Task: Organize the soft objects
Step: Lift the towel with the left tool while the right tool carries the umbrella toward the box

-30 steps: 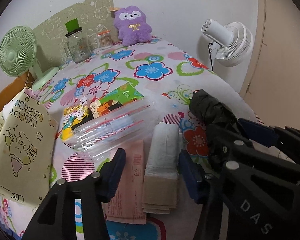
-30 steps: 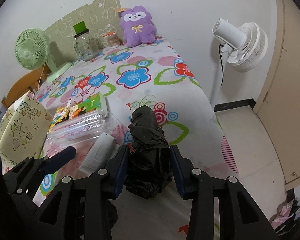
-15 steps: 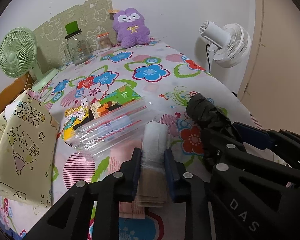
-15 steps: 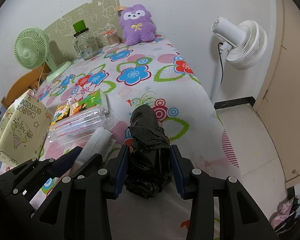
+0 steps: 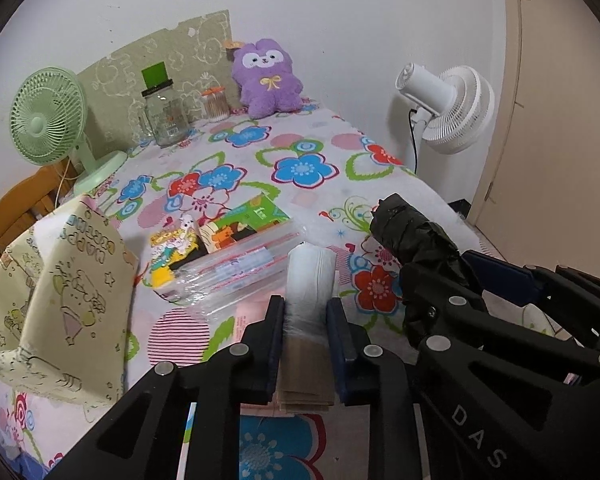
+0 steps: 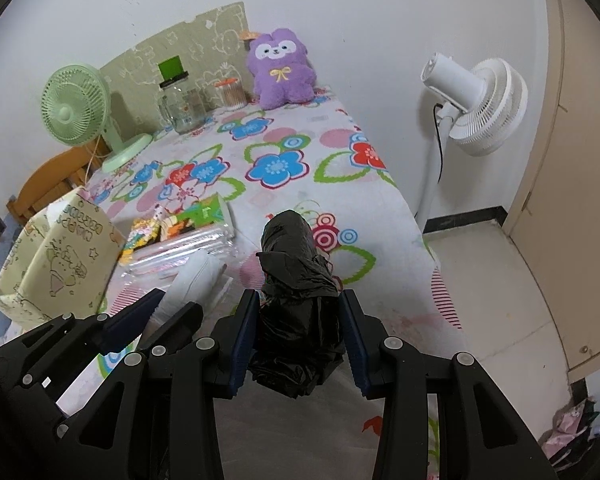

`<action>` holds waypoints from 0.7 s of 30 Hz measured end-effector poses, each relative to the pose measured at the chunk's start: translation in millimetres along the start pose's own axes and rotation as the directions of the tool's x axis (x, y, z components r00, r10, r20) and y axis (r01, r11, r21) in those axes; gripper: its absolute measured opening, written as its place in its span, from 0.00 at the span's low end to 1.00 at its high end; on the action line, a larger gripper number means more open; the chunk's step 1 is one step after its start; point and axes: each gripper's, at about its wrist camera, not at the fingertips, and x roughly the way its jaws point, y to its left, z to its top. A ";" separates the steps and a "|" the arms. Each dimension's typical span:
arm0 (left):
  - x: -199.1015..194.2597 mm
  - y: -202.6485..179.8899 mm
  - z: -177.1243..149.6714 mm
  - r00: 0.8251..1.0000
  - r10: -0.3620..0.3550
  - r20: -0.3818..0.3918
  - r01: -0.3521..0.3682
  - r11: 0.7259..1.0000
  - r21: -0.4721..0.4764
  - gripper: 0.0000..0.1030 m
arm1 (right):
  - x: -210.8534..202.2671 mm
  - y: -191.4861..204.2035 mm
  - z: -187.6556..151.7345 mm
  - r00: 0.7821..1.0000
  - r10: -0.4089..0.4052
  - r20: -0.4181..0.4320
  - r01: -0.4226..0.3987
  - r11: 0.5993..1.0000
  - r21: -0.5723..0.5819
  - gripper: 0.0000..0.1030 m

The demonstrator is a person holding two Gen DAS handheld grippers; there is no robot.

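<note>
On the flowered bedsheet [image 5: 300, 168], my left gripper [image 5: 305, 314] is shut on a white roll of plastic bags [image 5: 311, 276] with a brown paper band. The roll sticks out forward between the pads. To its right, my right gripper [image 6: 299, 304] is shut on a crumpled black bag roll [image 6: 294, 276], which also points forward from the jaws. In the left wrist view the black bag roll [image 5: 416, 240] and the right gripper's dark arms fill the lower right. In the right wrist view the left gripper [image 6: 160, 314] and the white roll [image 6: 198, 276] sit at lower left.
A stack of clear zip bags [image 5: 236, 268] and colourful packets [image 5: 172, 244] lie left of the white roll. A yellow gift bag [image 5: 60, 300] stands at the left. A purple plush [image 5: 266, 76], glass jar [image 5: 166, 116] and green fan [image 5: 48, 120] line the back wall. A white fan [image 6: 476, 108] stands on the floor.
The left gripper's jaws went from wide apart around the white roll to shut on it. Both grippers have shifted slightly, each keeping its roll.
</note>
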 end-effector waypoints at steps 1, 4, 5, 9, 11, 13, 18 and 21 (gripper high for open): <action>-2.7 1.0 0.3 1.000 0.001 0.006 -0.001 1.000 -0.002 0.19 | -3.7 2.0 0.4 1.000 0.001 0.008 -0.001 1.000 -0.003 0.44; -11.0 5.7 1.5 1.000 0.002 0.020 -0.001 1.000 -0.011 0.19 | -11.5 7.6 2.1 1.000 0.001 0.023 -0.001 1.000 -0.011 0.44; -13.7 7.3 1.8 1.000 0.002 0.025 -0.002 1.000 -0.015 0.19 | -14.4 9.7 2.7 1.000 0.001 0.028 -0.001 1.000 -0.014 0.44; -26.9 14.8 4.1 0.999 0.006 0.050 -0.004 1.000 -0.031 0.19 | -27.4 19.7 6.3 0.999 0.005 0.053 -0.003 1.000 -0.030 0.44; -32.1 18.0 5.0 0.998 0.009 0.054 -0.007 0.999 -0.038 0.20 | -32.7 24.3 8.5 0.998 0.007 0.060 -0.005 0.999 -0.037 0.44; -37.9 22.3 6.7 0.998 0.015 0.058 -0.013 0.999 -0.048 0.20 | -38.0 29.7 11.7 0.998 0.009 0.070 -0.006 0.999 -0.047 0.44; -52.5 32.3 8.8 0.996 0.022 0.082 -0.016 0.997 -0.073 0.20 | -50.8 43.3 18.8 0.995 0.011 0.096 -0.004 0.997 -0.073 0.44; -62.5 38.5 10.5 0.995 0.029 0.099 -0.021 0.996 -0.083 0.20 | -60.4 50.0 20.1 0.993 0.010 0.114 -0.001 0.997 -0.076 0.44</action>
